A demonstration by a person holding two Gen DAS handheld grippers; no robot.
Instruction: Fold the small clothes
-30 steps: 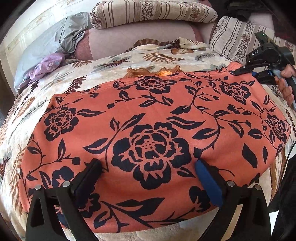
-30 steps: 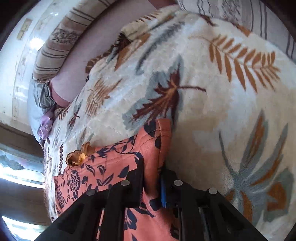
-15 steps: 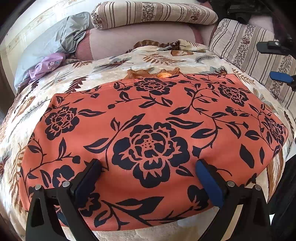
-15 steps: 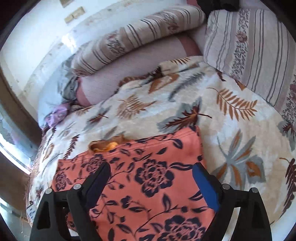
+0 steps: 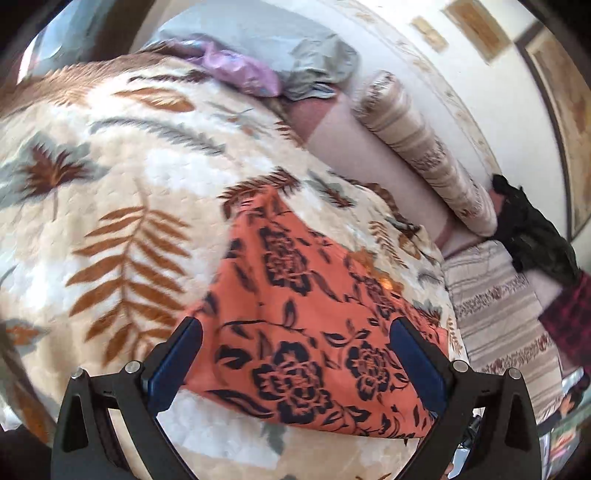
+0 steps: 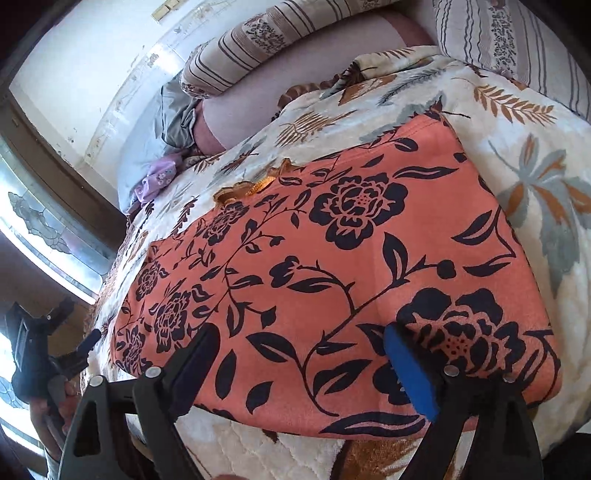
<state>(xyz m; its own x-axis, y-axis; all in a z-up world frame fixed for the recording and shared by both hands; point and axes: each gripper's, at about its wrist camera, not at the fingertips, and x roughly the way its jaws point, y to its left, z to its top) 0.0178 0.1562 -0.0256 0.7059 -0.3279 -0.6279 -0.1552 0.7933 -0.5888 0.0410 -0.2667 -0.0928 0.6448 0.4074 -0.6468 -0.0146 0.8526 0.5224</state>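
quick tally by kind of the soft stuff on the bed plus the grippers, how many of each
Orange floral garment: 1
Leaf-print blanket: 1
Striped pillows (long one, one at the right): 2
Grey cloth: 1
Lilac cloth: 1
Black cloth: 1
Grippers (left gripper, right gripper), both open, holding nothing: 2
Total: 9
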